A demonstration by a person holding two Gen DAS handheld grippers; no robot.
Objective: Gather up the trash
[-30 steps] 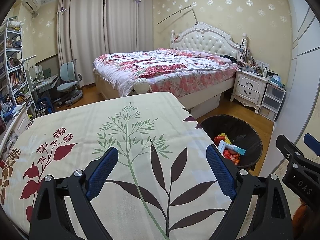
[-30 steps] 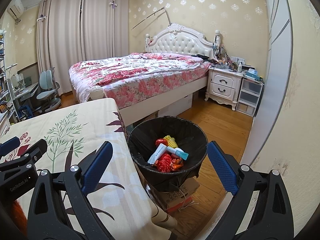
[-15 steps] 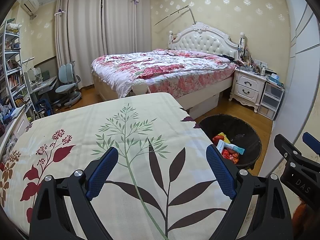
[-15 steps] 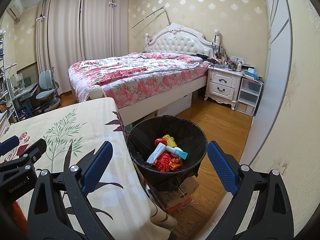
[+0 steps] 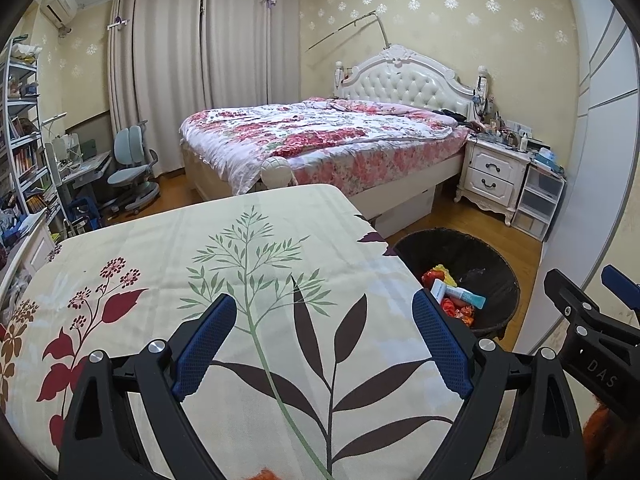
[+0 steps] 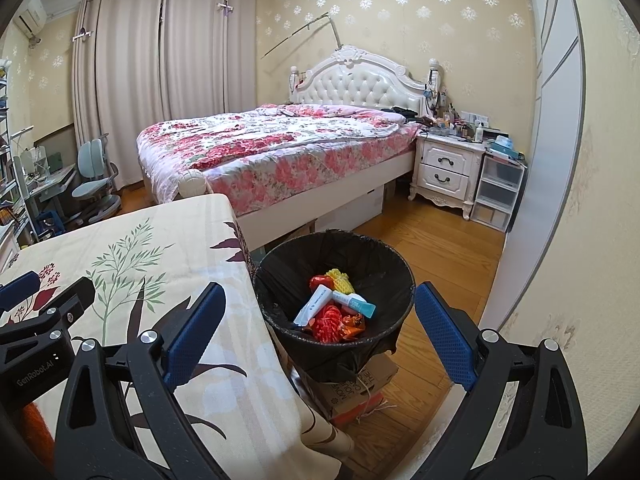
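Note:
A black-lined trash bin (image 6: 384,256) stands on cardboard boxes by the table's right edge and holds a white and teal tube (image 6: 352,302), red netting (image 6: 328,320) and a yellow piece (image 6: 340,280). The bin also shows in the left wrist view (image 5: 492,256). My left gripper (image 5: 324,344) is open and empty above the leaf-print tablecloth (image 5: 240,248). My right gripper (image 6: 320,336) is open and empty, held above the bin's near rim and the table's right edge (image 6: 256,312).
A bed with a floral cover (image 5: 320,136) stands beyond the table. A white nightstand (image 6: 448,172) and plastic drawers (image 6: 500,192) stand right of it. A desk chair (image 5: 132,168) and bookshelves (image 5: 24,152) are at the left. A wall panel (image 6: 540,160) runs along the right.
Both grippers have drifted slightly; the views shift a little. Both stay open and empty.

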